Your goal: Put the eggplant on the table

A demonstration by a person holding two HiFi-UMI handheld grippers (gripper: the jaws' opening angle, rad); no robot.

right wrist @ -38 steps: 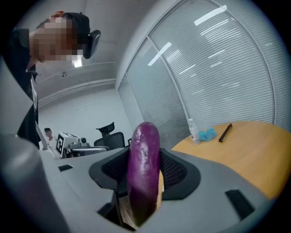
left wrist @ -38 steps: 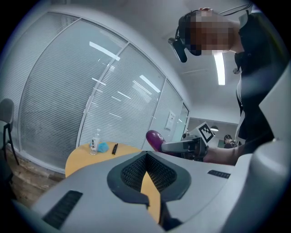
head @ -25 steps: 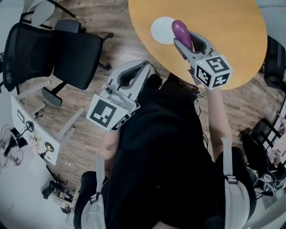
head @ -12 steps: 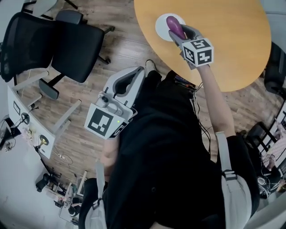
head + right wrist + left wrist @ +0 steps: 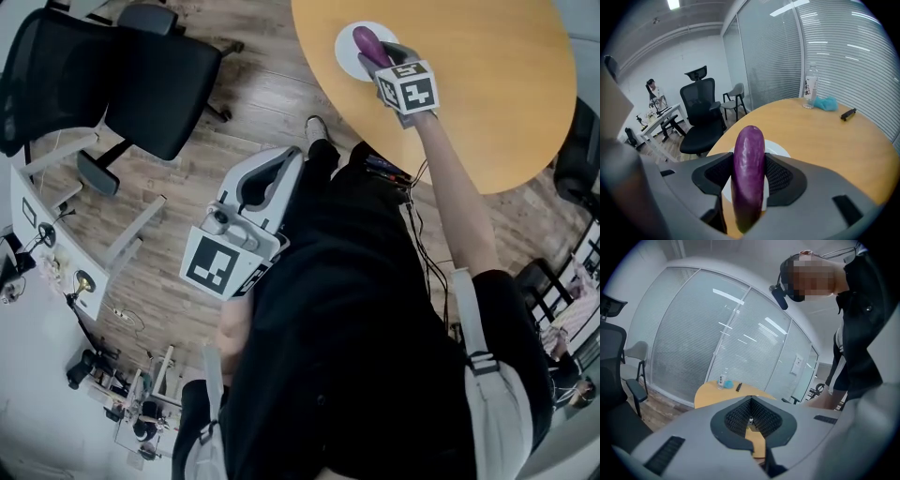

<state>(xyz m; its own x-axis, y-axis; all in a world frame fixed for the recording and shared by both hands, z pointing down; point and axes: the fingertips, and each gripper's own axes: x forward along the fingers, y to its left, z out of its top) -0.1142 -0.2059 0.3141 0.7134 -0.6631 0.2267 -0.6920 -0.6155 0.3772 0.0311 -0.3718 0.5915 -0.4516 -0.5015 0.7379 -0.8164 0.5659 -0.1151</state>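
In the head view, the right hand-held gripper [image 5: 375, 56] reaches over the near edge of the round, light-wood counter [image 5: 487, 94]. The glossy purple eggplant [image 5: 367, 41] sticks out beyond its tips, above a small round white plate [image 5: 346, 45]; whether its end touches the plate cannot be told here. The left hand-held gripper [image 5: 281, 161] hangs off the counter, in front of the person's dark top [image 5: 356, 309] and above the wooden floor [image 5: 187, 187], near a black mesh office chair [image 5: 141, 84]. The left gripper view shows that gripper's jaws drawn together with nothing caught between them, and only the counter far beyond. The right gripper view shows the eggplant clamped between both textured pads, the jaws held wide by its girth, its rounded tip pointing away and the plate beneath. A clear plastic bottle [image 5: 812, 91], a crumpled blue cloth [image 5: 827, 104] and a black pen [image 5: 848, 114] sit well apart on the far side. To set it down well, I judge the gripper should sink until the eggplant's underside bears on the surface, laid lengthwise rather than on its tip, and only then part the jaws. Being smooth and round, it may roll, and half on the plate's rim it would rock, so choose plate or bare wood cleanly.
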